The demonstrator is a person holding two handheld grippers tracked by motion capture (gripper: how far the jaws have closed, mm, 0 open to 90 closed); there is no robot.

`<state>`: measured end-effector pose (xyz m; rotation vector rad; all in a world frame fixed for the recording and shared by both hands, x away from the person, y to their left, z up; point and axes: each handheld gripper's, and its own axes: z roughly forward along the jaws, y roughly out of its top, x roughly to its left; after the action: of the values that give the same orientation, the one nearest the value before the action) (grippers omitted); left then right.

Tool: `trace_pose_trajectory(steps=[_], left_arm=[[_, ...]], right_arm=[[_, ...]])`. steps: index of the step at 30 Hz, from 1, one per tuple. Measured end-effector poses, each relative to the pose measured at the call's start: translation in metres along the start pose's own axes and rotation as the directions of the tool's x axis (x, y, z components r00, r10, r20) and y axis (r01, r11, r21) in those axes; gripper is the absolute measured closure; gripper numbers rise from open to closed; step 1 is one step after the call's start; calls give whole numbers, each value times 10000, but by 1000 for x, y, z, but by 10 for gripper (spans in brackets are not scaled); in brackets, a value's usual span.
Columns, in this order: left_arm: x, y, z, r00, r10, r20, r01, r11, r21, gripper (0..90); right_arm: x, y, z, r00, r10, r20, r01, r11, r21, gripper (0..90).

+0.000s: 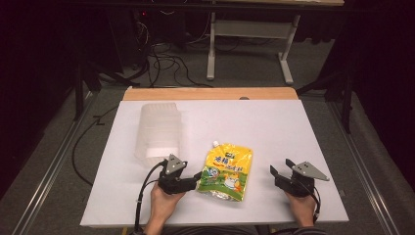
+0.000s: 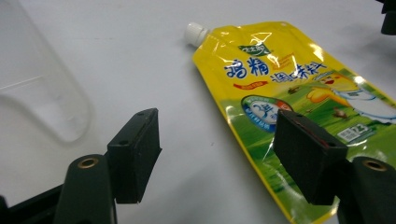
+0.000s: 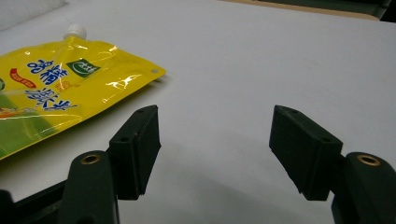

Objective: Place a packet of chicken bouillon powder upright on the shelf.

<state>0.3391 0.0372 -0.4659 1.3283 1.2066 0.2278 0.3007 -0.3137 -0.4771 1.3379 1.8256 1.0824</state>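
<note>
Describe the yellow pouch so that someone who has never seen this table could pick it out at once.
On the white table top, look at the near edge, between the left gripper and the right gripper. The yellow pouch lies flat there, its white screw cap pointing away. Unlike the clear plastic container behind it, it is glossy yellow and green with blue lettering.

The high camera sits above my side and looks forward and down on the whole white rectangular table (image 1: 274,122). My left gripper (image 2: 217,140) carries a camera very near the surface, looking along its jaws. My right gripper (image 3: 215,144) carries another, equally low. All three views share the glossy yellow spouted plastic pouch (image 1: 226,172) (image 2: 299,88) (image 3: 56,93).
</note>
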Motion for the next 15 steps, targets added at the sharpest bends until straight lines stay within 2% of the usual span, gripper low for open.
trace_pose_trajectory(steps=[1, 4, 5, 6, 7, 9, 10, 11, 14, 15], left_arm=[[-5, -1, 6, 10000, 82, 3, -82, 9997, 208, 300], [-9, -1, 11, 10000, 50, 11, -51, 9993, 376, 287], [-12, 1, 16, 9997, -40, 252, 28, 9987, 507, 264], [-12, 1, 16, 9997, -40, 252, 28, 9987, 507, 251], [-16, 2, 20, 9999, 127, 69, -131, 9976, 683, 243], [-14, 4, 19, 9975, 706, 76, -710, 9888, 1315, 241], [-14, 4, 19, 9975, 706, 76, -710, 9888, 1315, 238], [-22, 4, 31, 9999, 1, -141, 13, 9956, 933, 233], [-23, 4, 37, 9998, -43, -183, 63, 9939, 1100, 230], [-26, 5, 44, 9996, -37, -297, 75, 9915, 1299, 228]], right_arm=[[0, 0, 0, 10000, -3, 2, 3, 10000, -39, 340], [0, 0, -1, 10000, 53, 22, -53, 10000, -78, 340], [-1, 0, 0, 10000, 55, 19, -54, 10000, -52, 339], [-1, 0, 0, 10000, 55, 19, -54, 10000, -52, 339], [0, 0, -1, 10000, 72, 15, -72, 9999, -77, 340], [0, 0, -1, 10000, 20, 8, -20, 10000, -67, 340], [0, 0, 0, 10000, 23, -5, -23, 10000, -33, 339], [0, 0, 0, 10000, -15, -21, 15, 10000, -19, 339], [0, 0, -1, 10000, 15, 14, -15, 10000, -88, 339], [0, 0, -1, 10000, 71, 27, -71, 9999, -75, 339]])
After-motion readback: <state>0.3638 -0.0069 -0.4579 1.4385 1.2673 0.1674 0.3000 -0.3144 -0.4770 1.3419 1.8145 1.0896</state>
